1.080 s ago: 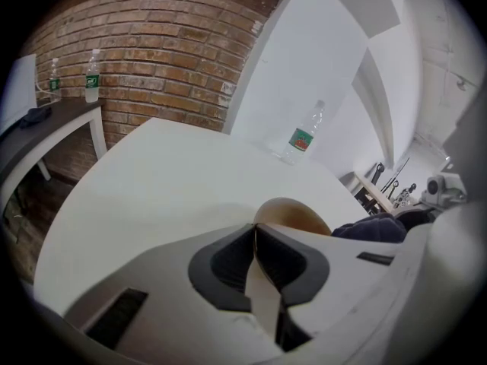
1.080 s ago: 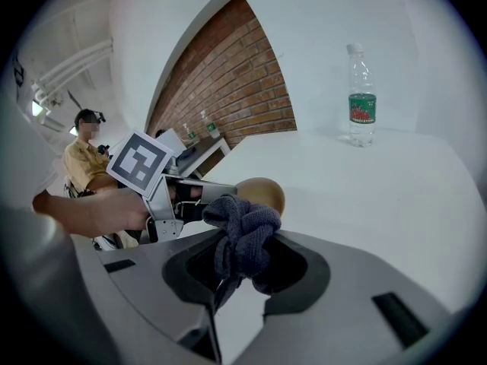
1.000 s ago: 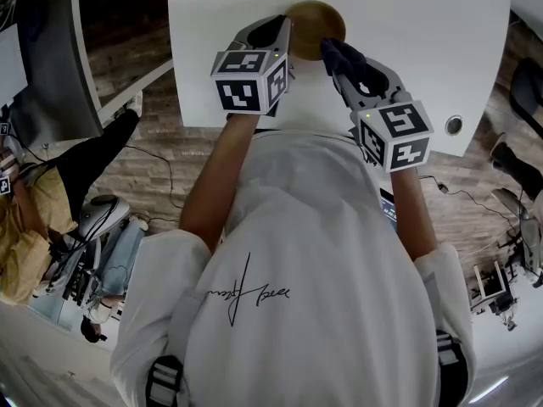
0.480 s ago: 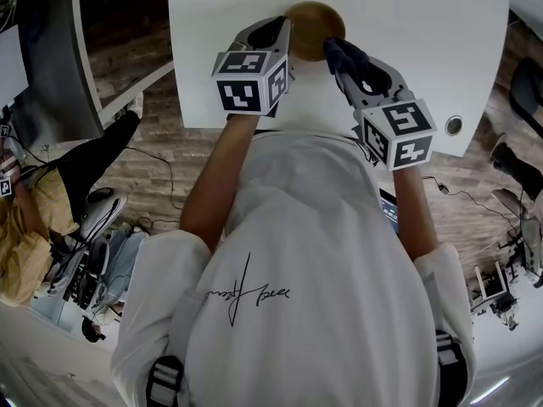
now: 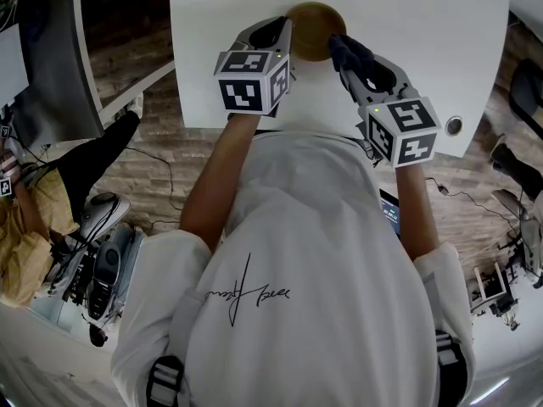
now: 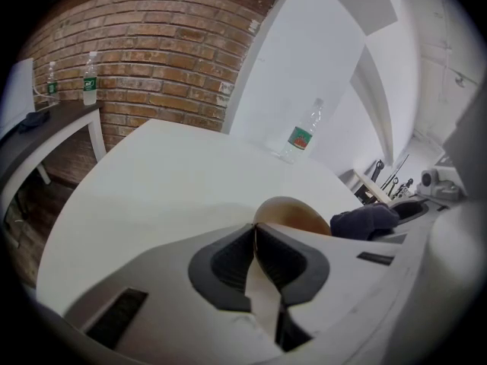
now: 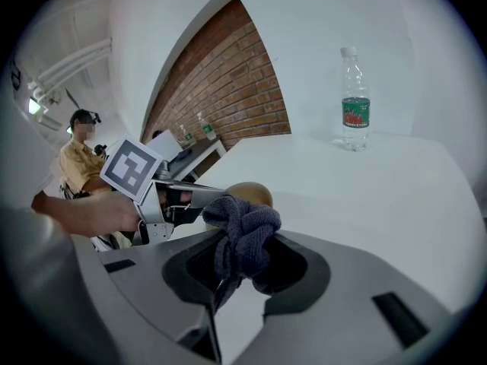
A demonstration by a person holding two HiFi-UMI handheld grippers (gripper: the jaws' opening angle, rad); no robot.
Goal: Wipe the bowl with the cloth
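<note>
The left tongs (image 6: 255, 228) and right tongs (image 7: 242, 245) are held angled downward over the white bench (image 5: 424, 41). The rim of one brown bowl (image 5: 316, 25) is clamped by the left tongs. One dark cloth (image 7: 243, 217) is clamped by the right tongs beside it.

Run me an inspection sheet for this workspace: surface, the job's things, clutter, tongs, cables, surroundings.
Surface: white table, with only the items below seen on it.
Job's things: wooden bowl on the table; dark cloth bunched up at the bowl's edge, contact unclear.
Clutter: one plastic bottle, upright, apart from the bowl.
Tongs: left tongs shut on the bowl's rim; right tongs shut on the cloth.
Cables: thin cables on the floor; nothing seen on the table.
Surroundings: brick wall; side table carrying two small bottles; another person off to one side.
</note>
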